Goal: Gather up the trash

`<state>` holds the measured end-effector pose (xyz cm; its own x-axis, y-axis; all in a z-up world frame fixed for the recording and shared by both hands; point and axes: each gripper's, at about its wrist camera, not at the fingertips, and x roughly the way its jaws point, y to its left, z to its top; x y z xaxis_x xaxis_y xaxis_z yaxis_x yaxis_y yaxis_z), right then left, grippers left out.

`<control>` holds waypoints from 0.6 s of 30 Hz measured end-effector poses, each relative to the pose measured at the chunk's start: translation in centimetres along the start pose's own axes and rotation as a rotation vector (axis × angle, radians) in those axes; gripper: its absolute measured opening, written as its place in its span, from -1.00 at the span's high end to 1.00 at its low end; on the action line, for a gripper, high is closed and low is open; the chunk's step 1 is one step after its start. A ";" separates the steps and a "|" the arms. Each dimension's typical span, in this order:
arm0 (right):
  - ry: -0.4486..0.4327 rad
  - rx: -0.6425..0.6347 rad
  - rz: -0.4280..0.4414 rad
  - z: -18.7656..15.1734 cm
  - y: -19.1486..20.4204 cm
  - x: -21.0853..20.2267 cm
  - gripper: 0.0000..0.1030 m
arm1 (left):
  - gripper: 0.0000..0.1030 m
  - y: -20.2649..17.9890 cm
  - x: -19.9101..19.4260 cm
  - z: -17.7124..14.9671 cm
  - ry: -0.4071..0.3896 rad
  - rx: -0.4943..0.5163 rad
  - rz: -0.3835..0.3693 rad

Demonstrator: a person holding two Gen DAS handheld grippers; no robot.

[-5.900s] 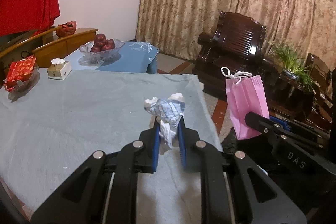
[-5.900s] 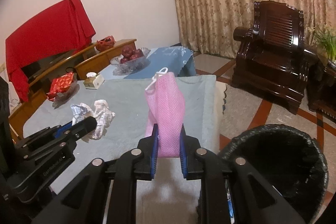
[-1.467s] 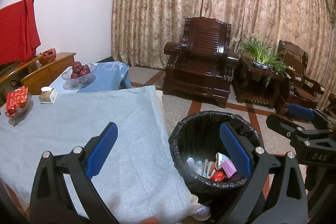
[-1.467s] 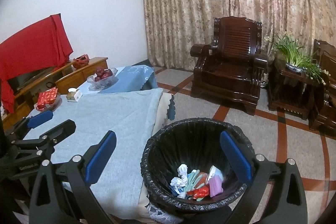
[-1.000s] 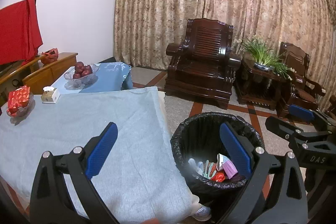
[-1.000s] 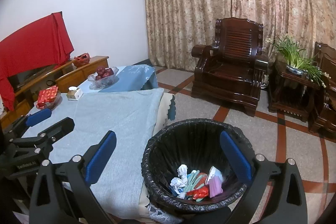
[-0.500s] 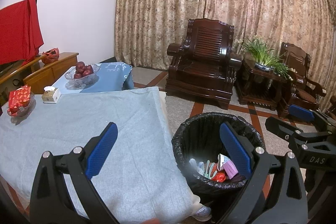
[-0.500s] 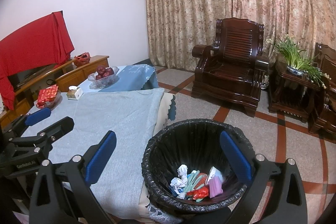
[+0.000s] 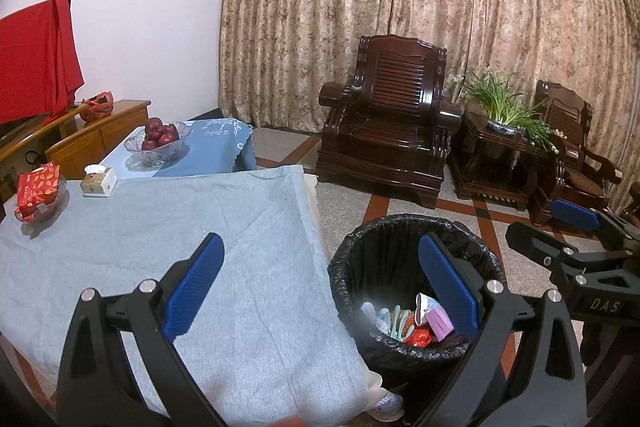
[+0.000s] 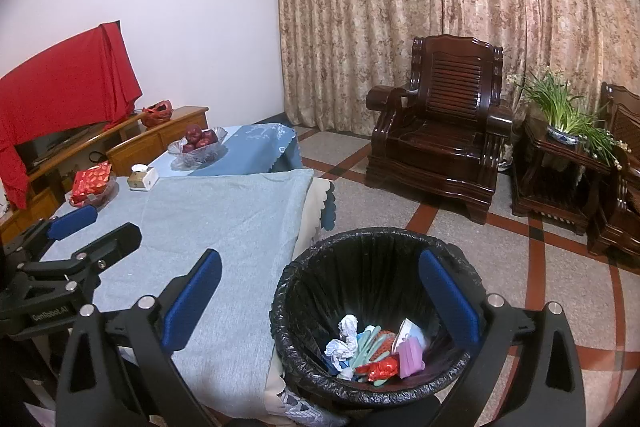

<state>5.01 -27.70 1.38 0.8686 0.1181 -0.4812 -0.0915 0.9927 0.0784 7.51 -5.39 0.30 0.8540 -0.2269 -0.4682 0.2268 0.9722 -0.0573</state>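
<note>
A black-lined trash bin (image 10: 320, 259) stands on the floor beside the table; it also shows in the left wrist view (image 9: 360, 239). Inside lie a crumpled white paper (image 10: 343, 341), a pink bag (image 10: 410, 353), a red wrapper (image 10: 380, 367) and green pieces. My left gripper (image 9: 320, 279) is open and empty, spanning the table edge and the bin. My right gripper (image 10: 320, 287) is open and empty above the bin. Each gripper shows in the other's view: the right (image 9: 576, 223), the left (image 10: 76, 223).
A table under a grey-blue cloth (image 9: 160, 227) carries a red packet in a glass dish (image 9: 38, 187), a tissue box (image 9: 98, 181) and a bowl of red fruit (image 9: 158, 139). A dark wooden armchair (image 9: 392, 131), a side table with a plant (image 9: 504, 123) and curtains stand beyond.
Since about six seconds ago both grippers have let go of the crumpled paper and pink bag, which now lie in the bin. Over the last second the views barely shift.
</note>
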 end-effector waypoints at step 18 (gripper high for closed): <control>0.000 0.000 0.000 -0.1 0.1 0.0 -0.88 | -0.85 0.0 0.0 0.0 0.002 0.000 -0.001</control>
<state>5.00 -27.56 1.30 0.8688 0.1180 -0.4809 -0.0914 0.9927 0.0785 7.54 -5.38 0.34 0.8530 -0.2277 -0.4697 0.2278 0.9720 -0.0575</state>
